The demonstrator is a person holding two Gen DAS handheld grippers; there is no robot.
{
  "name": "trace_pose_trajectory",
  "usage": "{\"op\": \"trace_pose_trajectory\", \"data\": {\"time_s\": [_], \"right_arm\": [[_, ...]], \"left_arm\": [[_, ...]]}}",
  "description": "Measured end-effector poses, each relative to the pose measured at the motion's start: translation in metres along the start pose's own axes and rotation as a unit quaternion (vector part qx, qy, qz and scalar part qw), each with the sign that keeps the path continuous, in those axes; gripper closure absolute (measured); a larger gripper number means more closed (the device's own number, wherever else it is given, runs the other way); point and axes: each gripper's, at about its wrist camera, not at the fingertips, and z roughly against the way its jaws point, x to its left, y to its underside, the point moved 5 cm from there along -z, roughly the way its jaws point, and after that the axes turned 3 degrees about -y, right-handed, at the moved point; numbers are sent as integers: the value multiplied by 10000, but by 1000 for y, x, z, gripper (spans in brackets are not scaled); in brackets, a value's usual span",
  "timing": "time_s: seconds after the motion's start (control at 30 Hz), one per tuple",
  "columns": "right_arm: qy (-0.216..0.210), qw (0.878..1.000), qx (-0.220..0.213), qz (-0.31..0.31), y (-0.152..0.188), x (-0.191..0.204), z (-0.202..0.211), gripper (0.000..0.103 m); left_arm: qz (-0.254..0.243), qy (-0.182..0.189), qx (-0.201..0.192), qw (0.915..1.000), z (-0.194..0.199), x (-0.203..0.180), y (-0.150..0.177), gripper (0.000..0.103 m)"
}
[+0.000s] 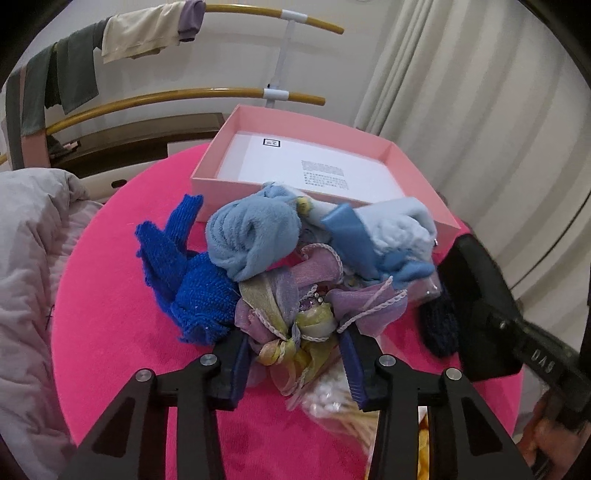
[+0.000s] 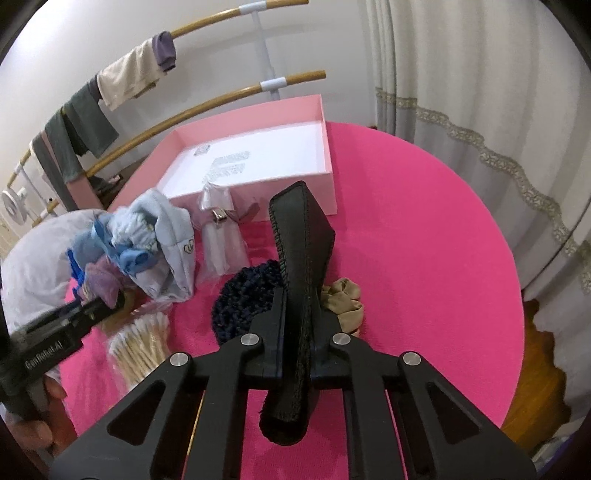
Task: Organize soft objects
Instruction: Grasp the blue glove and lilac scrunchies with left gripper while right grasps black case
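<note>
On the round pink table (image 1: 110,332) lies a heap of soft things: a royal-blue knit (image 1: 192,280), a light-blue fleece (image 1: 251,229) and a pale-blue garment (image 1: 399,225). At the near side of the heap is a purple-and-yellow organza bow (image 1: 295,314). My left gripper (image 1: 295,339) has a finger on each side of the bow and pinches its fabric. My right gripper (image 2: 299,306) is shut on a flat black pouch (image 2: 301,236), which stands up over a navy knit piece (image 2: 243,295). An open pink box (image 1: 207,181) sits behind the heap, holding only a printed sheet.
A beige scrunchie (image 2: 343,299) lies right of the navy knit. A bag of cotton swabs (image 2: 140,347) and a clear packet with a clip (image 2: 221,236) lie near the heap. A grey quilt (image 1: 29,258) is to the left, clothes hang on rails (image 1: 147,33), and curtains (image 1: 480,110) hang to the right.
</note>
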Motion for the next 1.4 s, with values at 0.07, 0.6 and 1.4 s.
{"op": "trace_pose_trajectory", "data": {"time_s": [0.07,0.6,1.4], "right_arm": [[-19,9999,-97,33,-2,3,8,95],[-357,9979,-406,363,-11,44,50,95],[-556,9951,-678,462,-33,55,66,95]], "left_arm": [[-14,6,-13,10000,13,6,3,64],[-292,160,-424,9985,142,36,45,64],[-508,-133,-906,9945,189,29,45,63]]}}
